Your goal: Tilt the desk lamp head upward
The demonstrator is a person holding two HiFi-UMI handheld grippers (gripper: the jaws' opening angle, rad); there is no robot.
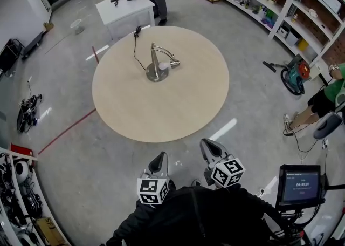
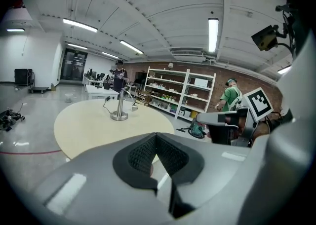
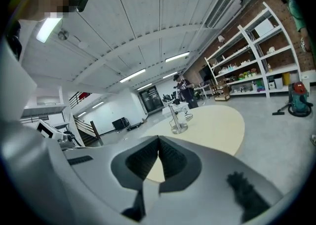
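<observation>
On the round pale table (image 1: 161, 107) in a workshop, the desk lamp (image 1: 158, 67) is standing toward the far side.
I'm holding the left gripper (image 1: 160, 158) and right gripper (image 1: 210, 146) over the grey floor (image 1: 70, 131), short of the table's near edge and well apart from the lamp, both with jaws pressed together on nothing. Shelving (image 1: 280, 7) is lining the right wall.

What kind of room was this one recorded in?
Probably a lab or workshop, not a home: open shelving holding boxes lines one wall, a vacuum cleaner sits on the bare concrete floor, and a white workbench carrying equipment stands beyond the round table.
</observation>
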